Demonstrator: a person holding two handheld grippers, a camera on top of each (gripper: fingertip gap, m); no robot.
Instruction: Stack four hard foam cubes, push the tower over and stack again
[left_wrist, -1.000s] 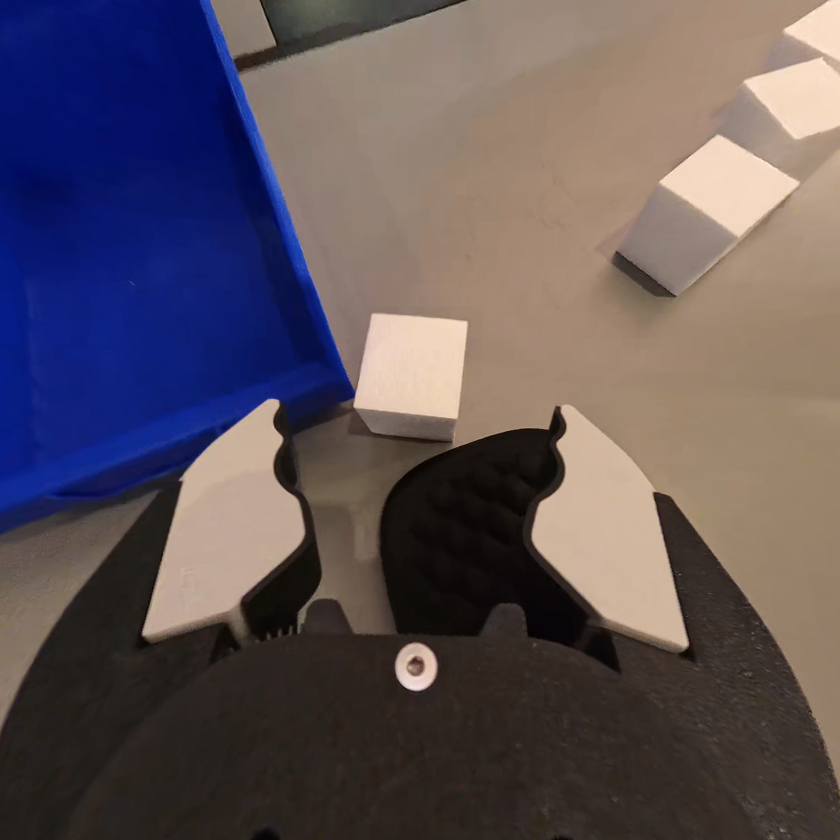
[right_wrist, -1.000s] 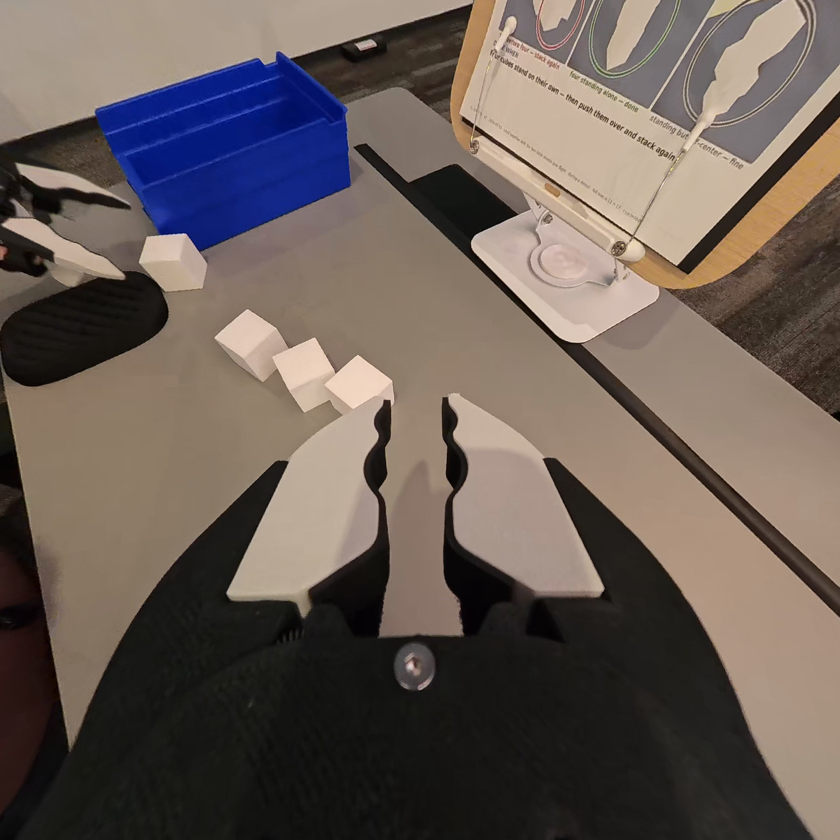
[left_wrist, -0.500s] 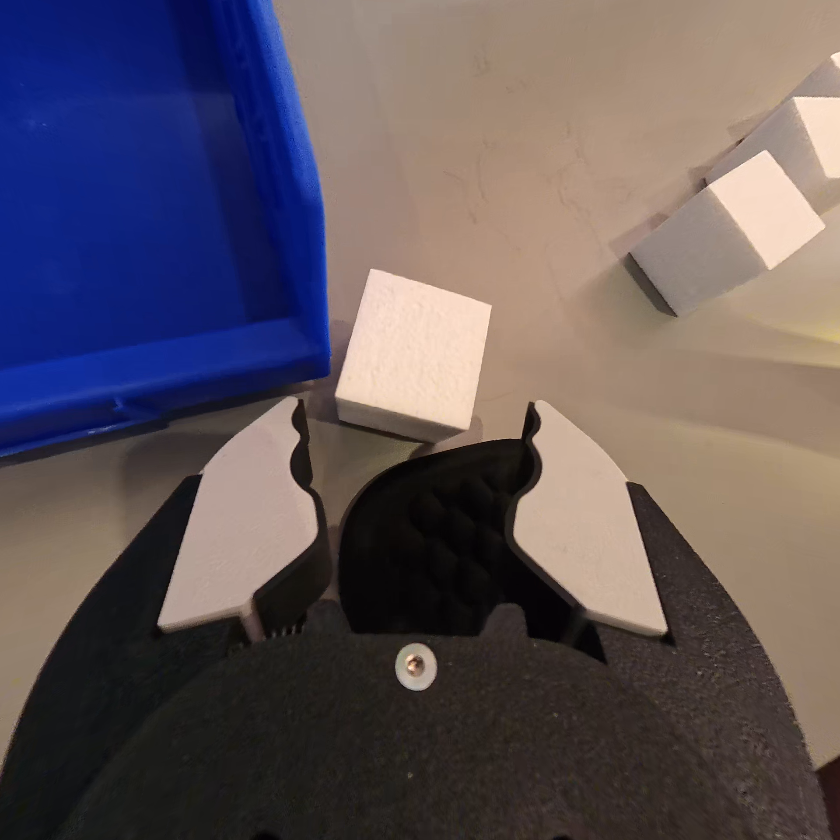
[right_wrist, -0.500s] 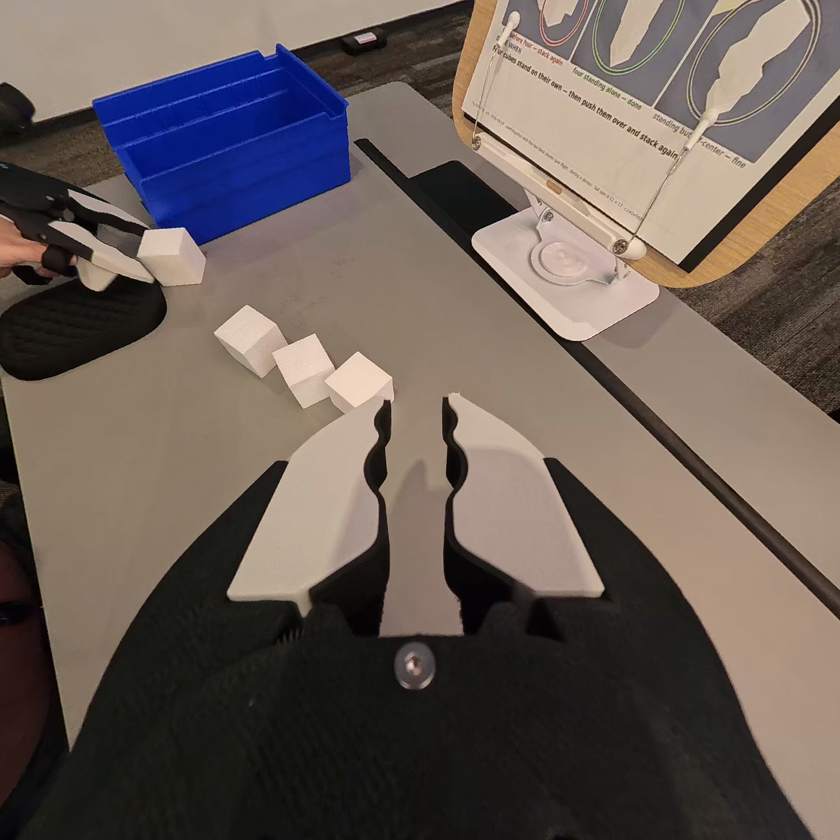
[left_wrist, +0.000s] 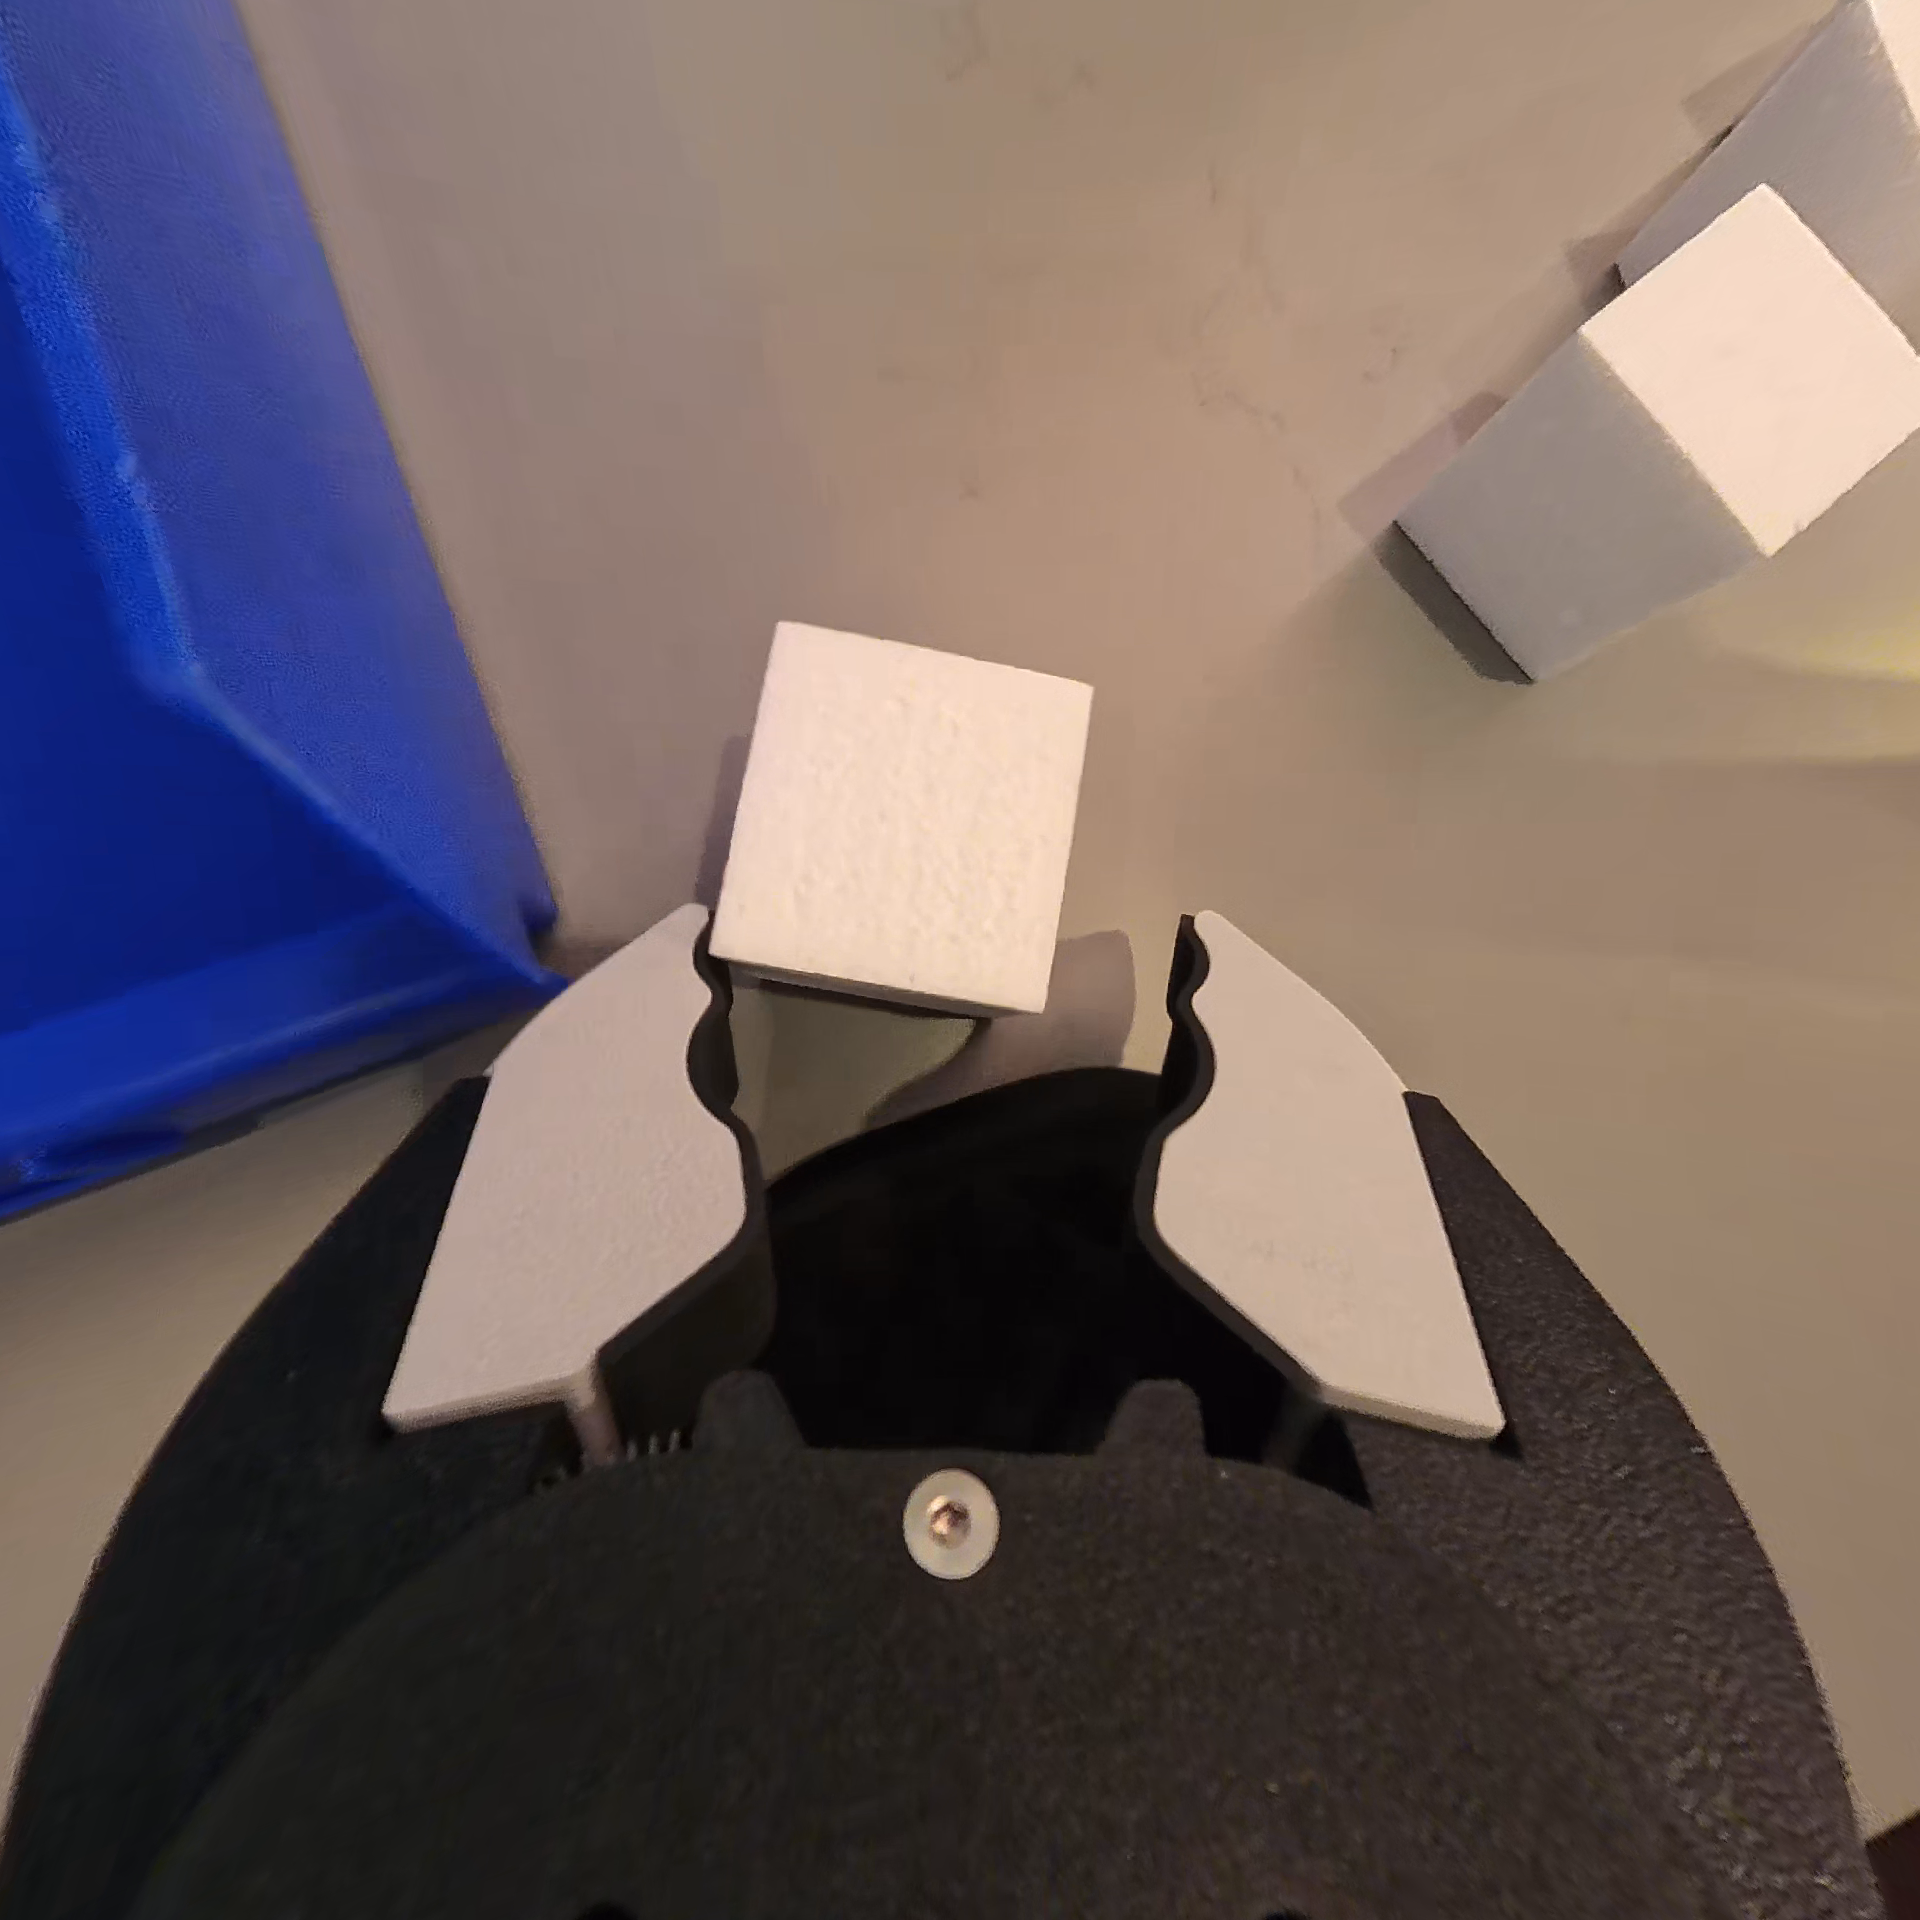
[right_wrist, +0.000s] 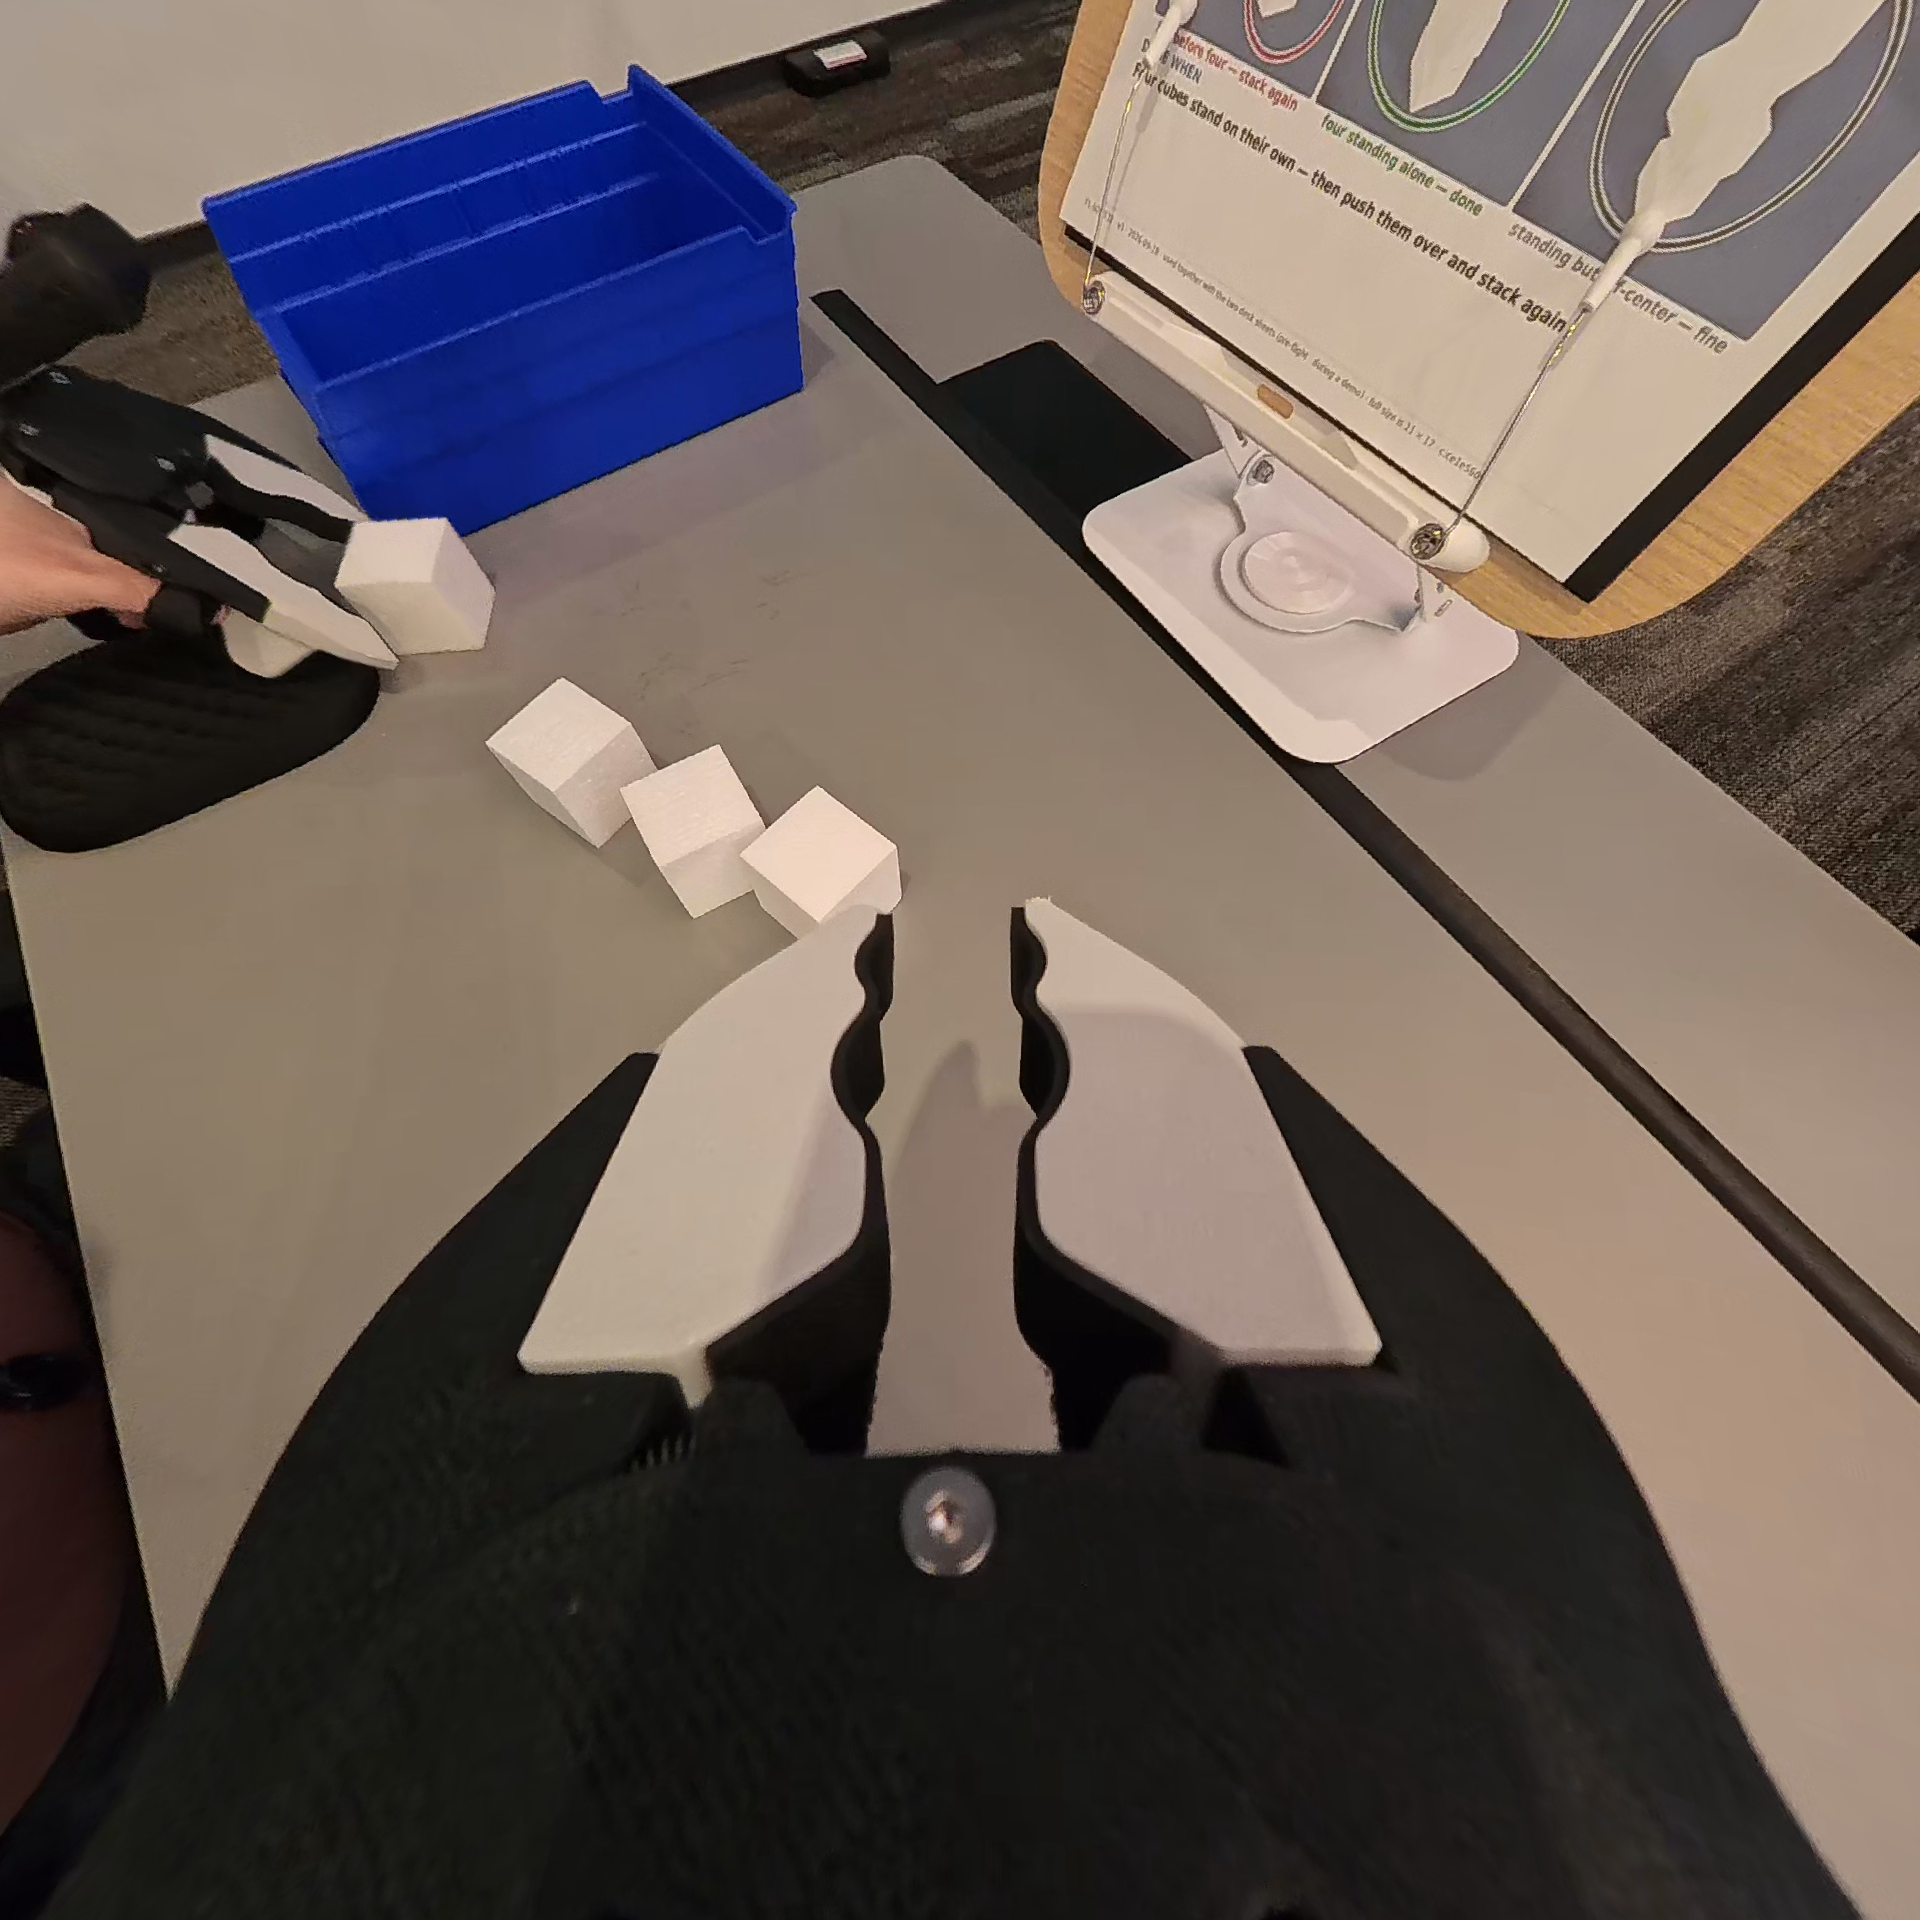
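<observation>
Left gripper (left_wrist: 945, 971) has closed in, jaws spread, unclenched; lone cube (left_wrist: 899, 826) dead ahead at frame centre, touching one fingertip.

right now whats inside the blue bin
The blue bin shows only bare blue dividers and floor; nothing visible inside. Its front wall hides the nearest strip of the floor.
</observation>
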